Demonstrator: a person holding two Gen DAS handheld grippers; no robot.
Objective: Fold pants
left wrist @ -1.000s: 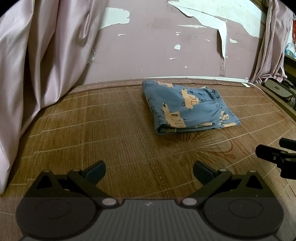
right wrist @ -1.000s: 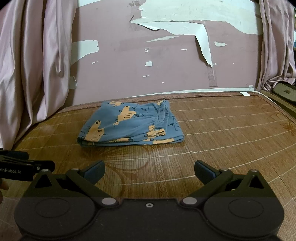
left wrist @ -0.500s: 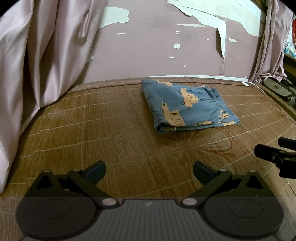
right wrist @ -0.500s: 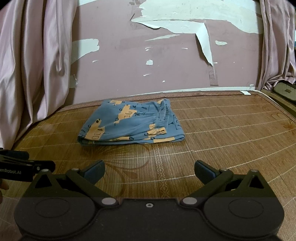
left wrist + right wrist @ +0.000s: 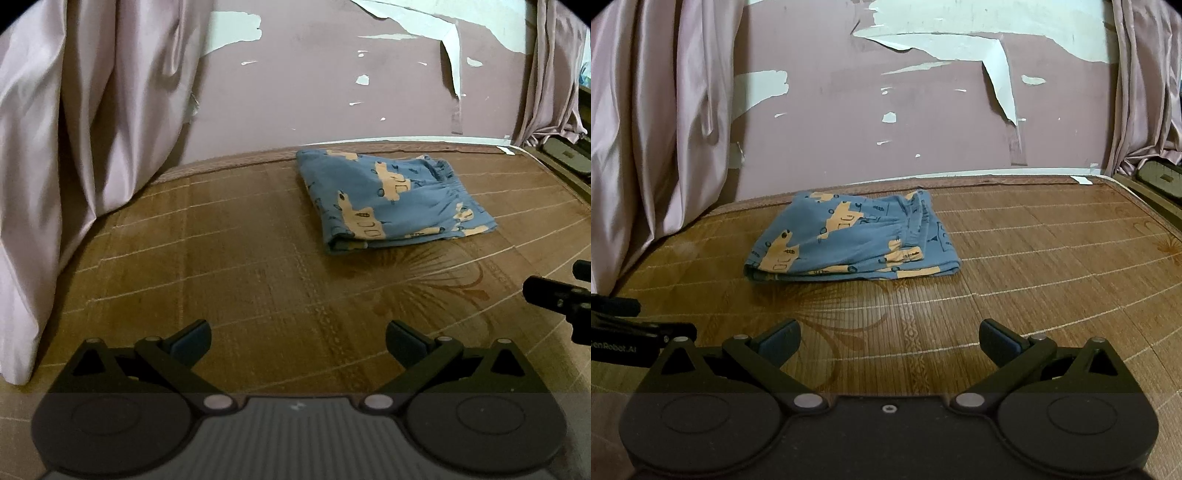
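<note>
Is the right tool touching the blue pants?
Apart. In the right wrist view, bare mat lies between the open right tool and the folded pants.

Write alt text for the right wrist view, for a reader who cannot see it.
A folded pair of blue pants with an orange vehicle print lies on a brown woven bamboo mat, apart from the right gripper, whose jaws stand open and empty. Behind are a pink wall with peeling paint and pink satin curtains.

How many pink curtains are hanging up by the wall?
2. One curtain hangs at the left end of the wall, and the other curtain hangs at the right end. More may hang outside the views.
</note>
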